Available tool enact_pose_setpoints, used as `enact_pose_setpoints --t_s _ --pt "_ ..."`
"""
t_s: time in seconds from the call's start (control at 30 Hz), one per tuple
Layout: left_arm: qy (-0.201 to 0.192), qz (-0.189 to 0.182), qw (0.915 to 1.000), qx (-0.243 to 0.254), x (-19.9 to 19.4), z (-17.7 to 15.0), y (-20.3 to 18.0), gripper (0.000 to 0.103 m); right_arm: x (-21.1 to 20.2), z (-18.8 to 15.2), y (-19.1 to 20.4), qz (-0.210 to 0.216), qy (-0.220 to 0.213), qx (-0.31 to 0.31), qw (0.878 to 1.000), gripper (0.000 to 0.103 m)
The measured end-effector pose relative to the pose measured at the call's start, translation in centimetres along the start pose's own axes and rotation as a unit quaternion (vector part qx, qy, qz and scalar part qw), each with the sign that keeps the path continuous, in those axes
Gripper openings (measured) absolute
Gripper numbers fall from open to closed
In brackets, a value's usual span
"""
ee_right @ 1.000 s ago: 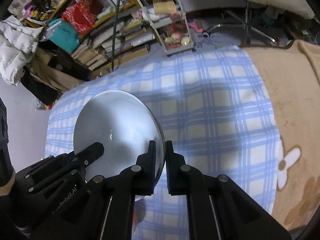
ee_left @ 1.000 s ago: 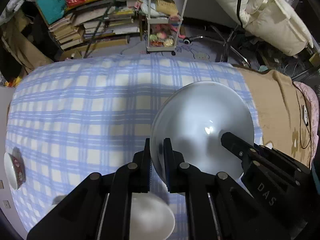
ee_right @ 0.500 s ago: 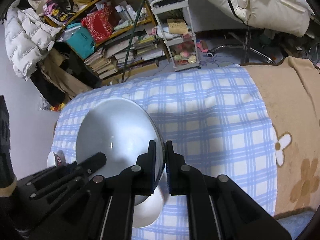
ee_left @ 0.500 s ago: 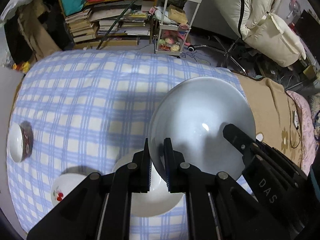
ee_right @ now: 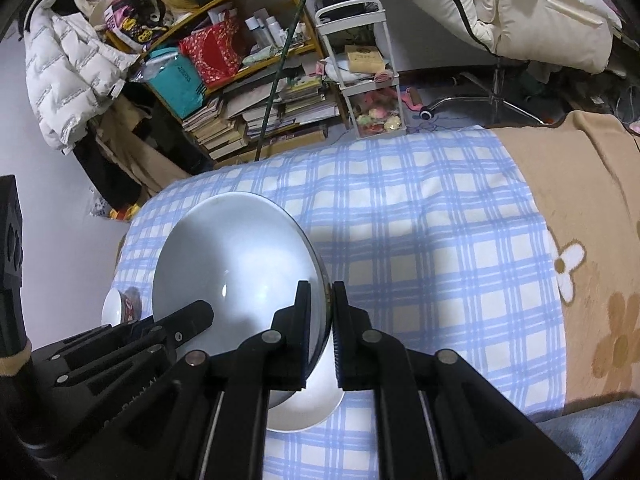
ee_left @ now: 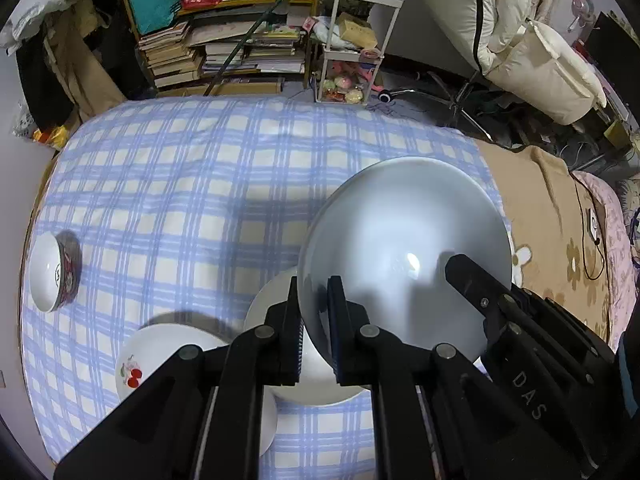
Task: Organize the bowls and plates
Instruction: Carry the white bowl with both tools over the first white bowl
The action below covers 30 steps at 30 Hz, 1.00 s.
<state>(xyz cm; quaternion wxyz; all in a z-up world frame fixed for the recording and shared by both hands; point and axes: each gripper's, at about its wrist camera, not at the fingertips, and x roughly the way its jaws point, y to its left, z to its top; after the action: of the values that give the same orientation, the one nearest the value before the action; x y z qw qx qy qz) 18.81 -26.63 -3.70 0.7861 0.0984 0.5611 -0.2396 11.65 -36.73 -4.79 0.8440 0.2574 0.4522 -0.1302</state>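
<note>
A large white plate (ee_left: 404, 256) hangs tilted above the blue checked cloth (ee_left: 200, 184), held at two opposite sides of its rim. My left gripper (ee_left: 313, 284) is shut on its left rim. My right gripper (ee_right: 321, 292) is shut on its right rim; the same plate (ee_right: 236, 264) fills the left of that view. Directly under it a second plain white plate (ee_left: 268, 308) lies on the cloth, partly hidden. A plate with a cherry print (ee_left: 160, 356) sits to the left of that one. A small bowl with a red patterned side (ee_left: 52, 272) stands near the cloth's left edge.
The cloth covers a bed, with a brown flowered blanket (ee_right: 592, 208) on the right. Beyond the far edge stand a white trolley (ee_left: 352, 40), stacked books (ee_left: 224, 56) on a shelf and a chair draped with a cream jacket (ee_left: 520, 32).
Both grippers have lifted and carried the large plate towards the near edge. The plain plate and the cherry plate beneath have come into view, and the small bowl shows more fully.
</note>
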Motion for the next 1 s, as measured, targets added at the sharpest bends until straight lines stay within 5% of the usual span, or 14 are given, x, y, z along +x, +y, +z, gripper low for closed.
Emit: enact_pose_setpoints --t_s 1.0 --pt "0.031 0.016 0.9991 -0.023 4.1 -3.1 4.1 0.011 4.7 -3.6 2.1 0.012 0.043 -0.04 0.998 0.012"
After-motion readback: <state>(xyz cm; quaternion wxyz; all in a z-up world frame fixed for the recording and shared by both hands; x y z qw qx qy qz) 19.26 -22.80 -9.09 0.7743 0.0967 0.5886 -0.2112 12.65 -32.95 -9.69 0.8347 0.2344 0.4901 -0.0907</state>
